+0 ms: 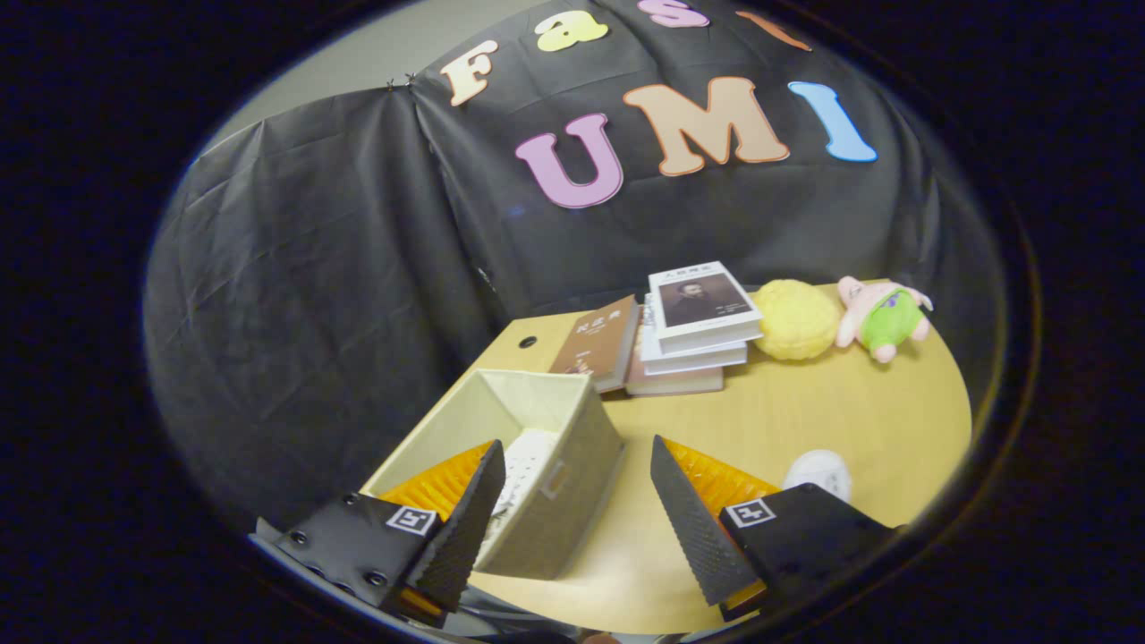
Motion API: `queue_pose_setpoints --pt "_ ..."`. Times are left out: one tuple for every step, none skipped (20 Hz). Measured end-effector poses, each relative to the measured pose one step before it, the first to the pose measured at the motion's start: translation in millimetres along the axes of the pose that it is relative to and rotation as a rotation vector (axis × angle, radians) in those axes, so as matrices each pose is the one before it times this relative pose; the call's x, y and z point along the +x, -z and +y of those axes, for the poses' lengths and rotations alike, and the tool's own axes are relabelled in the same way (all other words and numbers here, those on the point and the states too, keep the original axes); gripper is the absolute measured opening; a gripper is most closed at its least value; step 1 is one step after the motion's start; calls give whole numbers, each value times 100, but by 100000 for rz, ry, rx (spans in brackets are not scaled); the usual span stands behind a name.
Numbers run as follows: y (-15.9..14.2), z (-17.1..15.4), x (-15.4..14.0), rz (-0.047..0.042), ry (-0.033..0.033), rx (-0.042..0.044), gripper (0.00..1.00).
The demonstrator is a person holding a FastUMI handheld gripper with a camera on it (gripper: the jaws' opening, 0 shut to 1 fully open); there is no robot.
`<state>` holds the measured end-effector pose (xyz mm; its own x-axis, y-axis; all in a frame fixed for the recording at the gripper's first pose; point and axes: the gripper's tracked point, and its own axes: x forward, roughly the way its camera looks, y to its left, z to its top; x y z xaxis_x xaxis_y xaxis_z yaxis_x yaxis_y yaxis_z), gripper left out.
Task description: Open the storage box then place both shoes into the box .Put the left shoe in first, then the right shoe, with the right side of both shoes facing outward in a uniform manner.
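Observation:
The beige fabric storage box [572,465] stands open on the wooden table, just ahead of my fingers and partly between them. A white shoe [528,465] lies inside it, close to the left finger, partly hidden by that finger. A second white shoe [821,472] rests on the table beyond the right finger, mostly hidden behind it. My gripper [572,492] hovers above the box's near right wall, tilted, with its fingers wide apart and nothing between them but the box wall below.
Behind the box lie a brown book [597,344] and a stack of books [698,331]. A yellow round plush [794,319] and a pink and green plush toy [881,317] sit at the table's [850,402] far right. A cable hole [528,342] marks the back left corner.

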<state>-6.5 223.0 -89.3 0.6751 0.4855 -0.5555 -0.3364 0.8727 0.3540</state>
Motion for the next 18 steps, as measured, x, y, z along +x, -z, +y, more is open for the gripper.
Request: queue_pose_setpoints --pt "215 -1487 -401 222 2149 -629 100" --pt "194 -1508 -484 204 2054 -66 100" --pt "138 -1552 -403 78 2103 -86 100" --pt "290 -1591 -262 142 1959 -235 100" --pt "302 -1431 -248 244 1792 -417 100" --pt "858 -1834 -268 834 2201 -439 100" --pt "433 -1486 -236 751 1801 -17 100" --pt "427 -1411 2 604 1888 377 100" --pt "402 -1216 -171 647 1336 379 100" --pt "580 -1272 -37 721 1498 116 100" --pt "590 -1255 -13 956 1646 -782 100" --pt "876 -1226 51 1487 1770 -1335 100" --pt "809 -1045 104 1549 1500 -1295 100" --pt "915 -916 282 1900 1293 -1177 100" --pt "944 -931 318 2088 942 -1039 100" --pt "1031 -749 473 2225 799 -959 100" --pt "1091 -569 394 2728 489 -984 100" --pt "1004 -386 581 2239 105 -300 100"
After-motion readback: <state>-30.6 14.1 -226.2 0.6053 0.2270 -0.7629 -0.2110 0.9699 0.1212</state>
